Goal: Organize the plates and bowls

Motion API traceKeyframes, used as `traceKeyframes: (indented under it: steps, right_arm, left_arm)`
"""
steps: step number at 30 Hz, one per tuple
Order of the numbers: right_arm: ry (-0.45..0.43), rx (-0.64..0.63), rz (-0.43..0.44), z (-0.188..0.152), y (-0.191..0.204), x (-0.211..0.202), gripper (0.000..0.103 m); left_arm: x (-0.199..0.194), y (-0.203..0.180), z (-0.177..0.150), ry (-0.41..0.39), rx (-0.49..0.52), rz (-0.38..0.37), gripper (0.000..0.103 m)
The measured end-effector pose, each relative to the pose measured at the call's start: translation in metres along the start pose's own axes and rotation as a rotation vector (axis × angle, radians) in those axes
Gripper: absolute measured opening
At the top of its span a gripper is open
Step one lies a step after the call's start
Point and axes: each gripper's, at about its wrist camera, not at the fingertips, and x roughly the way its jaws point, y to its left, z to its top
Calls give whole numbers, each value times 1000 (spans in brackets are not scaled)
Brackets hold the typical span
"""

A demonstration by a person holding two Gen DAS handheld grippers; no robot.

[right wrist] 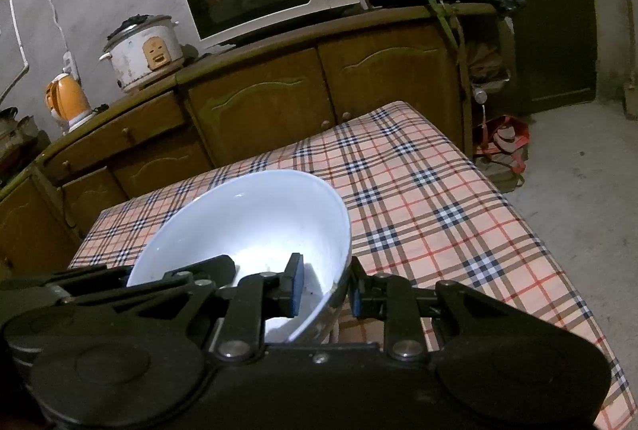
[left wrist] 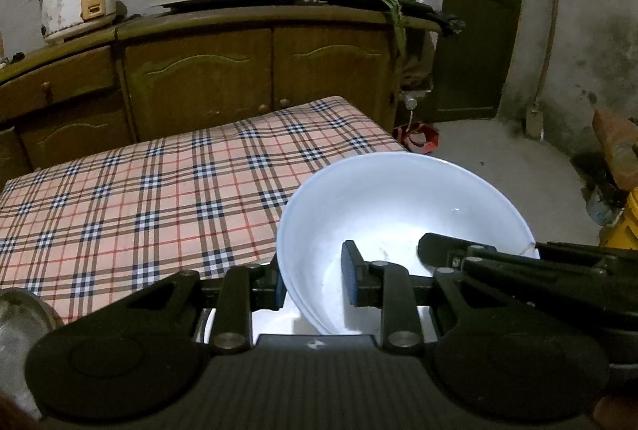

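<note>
Gripping the white bowl (left wrist: 398, 222) by opposite sides of its rim, the left gripper (left wrist: 315, 282) and the right gripper (right wrist: 325, 290) each have their jaws clamped on the thin wall, one pad inside and one outside, holding it tilted above the near edge of the checked table (left wrist: 139, 191); it looks stiff, glossy and breakable, likely slippery, so a rim pinch from both sides seems right. The left view alone shows a metal dish (left wrist: 20, 318) at eight o'clock, while farther off the right view alone shows an orange kettle (right wrist: 67, 103) at ten o'clock, beyond the table.
</note>
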Motion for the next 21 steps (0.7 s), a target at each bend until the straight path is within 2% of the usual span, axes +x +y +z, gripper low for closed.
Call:
traceKeyframes:
  steps: [21]
  right_arm:
    - [66,-20,21,-19,12,11,30]
  left_arm:
    - [2,12,-17,48,-18,27,28]
